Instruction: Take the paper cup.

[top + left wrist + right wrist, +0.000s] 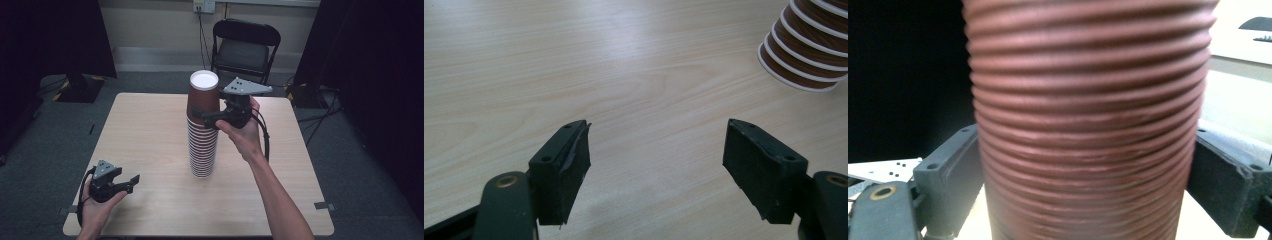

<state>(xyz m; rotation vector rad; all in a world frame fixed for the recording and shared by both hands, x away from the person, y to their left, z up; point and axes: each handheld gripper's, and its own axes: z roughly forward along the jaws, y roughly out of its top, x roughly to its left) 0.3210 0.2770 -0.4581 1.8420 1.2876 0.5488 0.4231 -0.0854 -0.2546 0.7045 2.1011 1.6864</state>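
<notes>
My right hand-held gripper [206,116] clamped around top brown paper cup [203,95] of upright stack [202,150], my left hand-held gripper [131,182] wide open, empty, low over surface [150,130]

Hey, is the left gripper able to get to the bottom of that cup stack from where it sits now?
Probably yes. The left gripper has its jaws open with nothing between them, and bare table lies between it and the foot of the cup stack. The right gripper sits higher up the stack, out of that path.

I am seeing a black folding chair [245,47] standing beyond the far edge of the wooden table [150,130], on grey carpet floor [45,150]; black curtains [50,35] are hanging at both sides.
</notes>
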